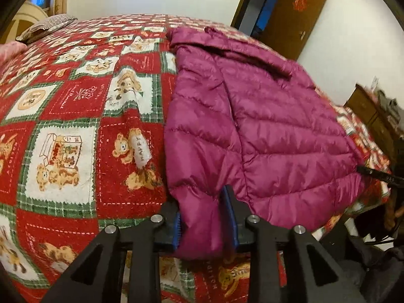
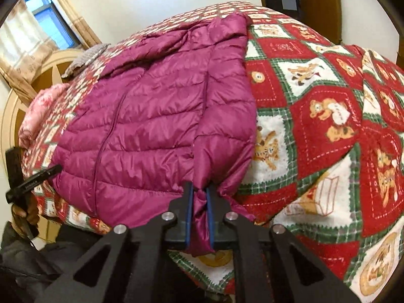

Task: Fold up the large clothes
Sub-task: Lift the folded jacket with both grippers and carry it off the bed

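A magenta quilted puffer jacket lies flat on a bed with a red, green and white teddy-bear quilt. My left gripper is shut on the jacket's near hem at its left corner, fabric bunched between the blue pads. In the right wrist view the same jacket fills the middle, and my right gripper is shut on its near hem at the right corner, a fold of fabric hanging between the fingers. Each view shows the other gripper's black tip at the jacket's far corner.
A grey patterned pillow and a pink cover lie at the bed's head by a curtained window. A brown door stands open beyond the bed. A wooden cabinet sits at the right.
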